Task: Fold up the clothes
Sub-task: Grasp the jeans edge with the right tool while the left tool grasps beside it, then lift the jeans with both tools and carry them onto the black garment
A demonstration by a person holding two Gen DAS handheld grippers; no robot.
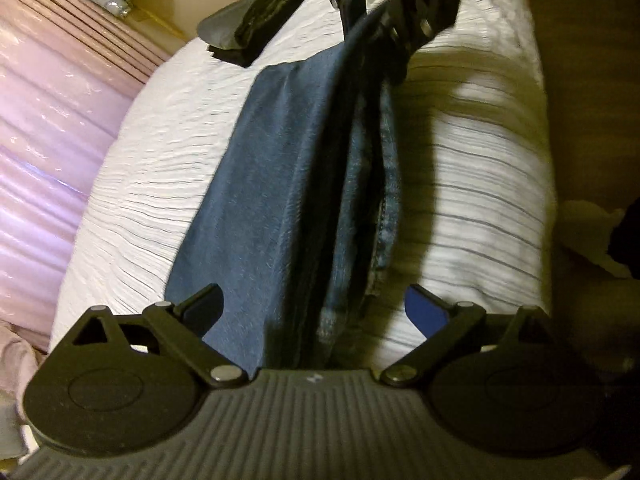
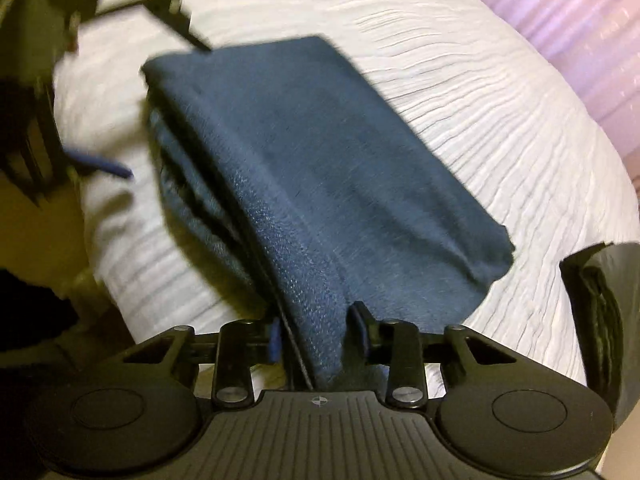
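Folded dark blue denim jeans [image 1: 280, 184] lay along the middle of the bed's white ribbed cover [image 1: 160, 152]. Left gripper [image 1: 314, 308] fingers stood wide apart, straddling the jeans, gripping nothing. Right gripper [image 2: 316, 332] fingers were closed on the jeans' end. Folded dark garment [image 1: 248, 28] lay near the cover's edge.

My left tongs [image 1: 314, 308] stand wide apart at the bottom of the frame, folded jeans [image 1: 280, 200] between them; my right tongs [image 1: 384, 20] pinch the jeans at top center.
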